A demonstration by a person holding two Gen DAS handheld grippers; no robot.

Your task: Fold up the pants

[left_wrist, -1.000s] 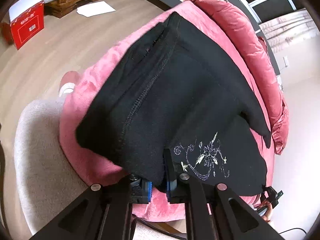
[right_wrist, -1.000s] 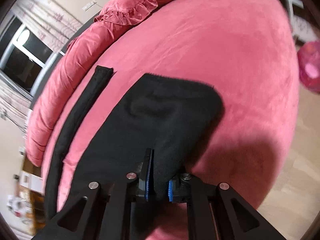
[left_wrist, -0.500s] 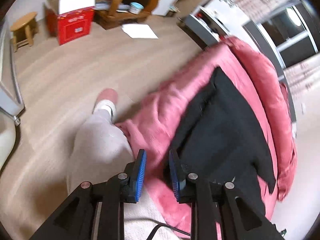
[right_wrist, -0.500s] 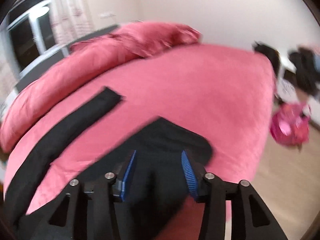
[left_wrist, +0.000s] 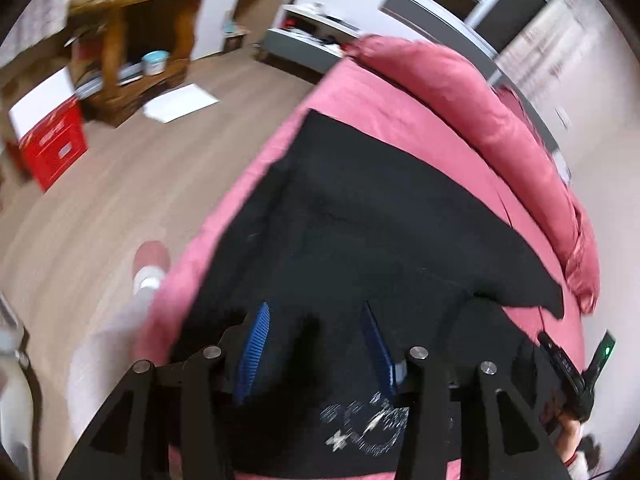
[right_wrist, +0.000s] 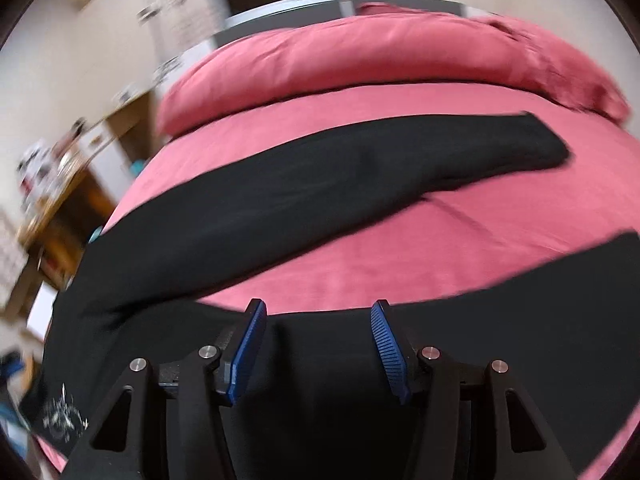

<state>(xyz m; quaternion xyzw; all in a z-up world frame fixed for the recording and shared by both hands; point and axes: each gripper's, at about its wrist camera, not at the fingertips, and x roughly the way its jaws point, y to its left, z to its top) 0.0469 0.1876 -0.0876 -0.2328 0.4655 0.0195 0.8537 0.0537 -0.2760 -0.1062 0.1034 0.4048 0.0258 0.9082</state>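
Observation:
Black pants (left_wrist: 380, 216) lie spread on a pink bed (left_wrist: 432, 120), with a white embroidered flower (left_wrist: 368, 428) near the waist. In the right wrist view the pants (right_wrist: 280, 200) stretch one leg toward the far right and a second leg runs off at the right edge. My left gripper (left_wrist: 316, 344) is open and empty just above the waist area. My right gripper (right_wrist: 318, 344) is open and empty above the black cloth near the bed's front edge. Both views are motion-blurred.
Pink pillows (right_wrist: 380, 52) line the head of the bed. A wooden floor (left_wrist: 120, 200) lies left of the bed, with a red box (left_wrist: 52, 144), white paper (left_wrist: 180, 102) and a wooden shelf (left_wrist: 132, 40). A person's leg and foot (left_wrist: 148, 268) stand by the bed edge.
Both grippers let go of the pants and opened wide. Both swung to new viewpoints over the pants, which now lie on the bed.

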